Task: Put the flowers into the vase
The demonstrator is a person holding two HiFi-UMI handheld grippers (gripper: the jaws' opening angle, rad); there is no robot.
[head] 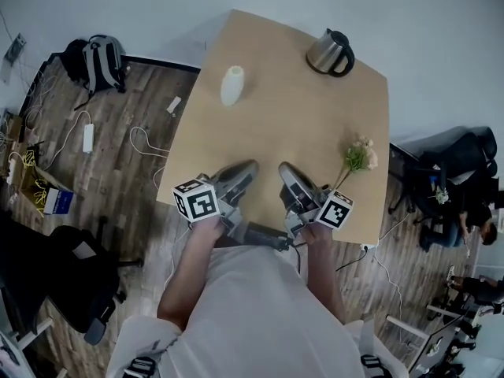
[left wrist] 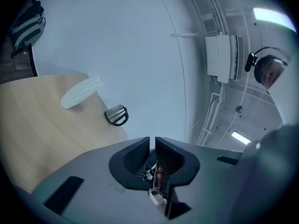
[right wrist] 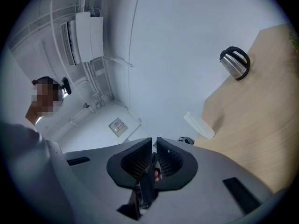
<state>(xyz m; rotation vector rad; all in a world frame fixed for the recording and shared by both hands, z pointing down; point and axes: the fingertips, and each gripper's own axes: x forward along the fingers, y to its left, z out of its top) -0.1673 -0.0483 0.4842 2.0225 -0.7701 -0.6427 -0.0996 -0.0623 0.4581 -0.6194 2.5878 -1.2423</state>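
At the near edge of the light wooden bench point(head: 291, 116) I hold both tools side by side, pointing toward its far edge. My left hand-held gripper point(left wrist: 153, 142) has its two dark ribbed jaws drawn together to a thin slit, with nothing between them. My right hand-held gripper point(right wrist: 154, 143) is pressed together the same way and is likewise empty. Near the bench's right edge, close to the near right corner, lies the small bunch of cream flowers point(head: 361, 154) with green leaves. Its thin stem runs toward the near edge and ends just beside the right marker cube point(head: 336, 209). The white, rounded vase point(head: 231, 85) stands upright near the left edge, well apart from the flowers. A steel kettle point(head: 330, 52) with a black handle sits by the far right corner.
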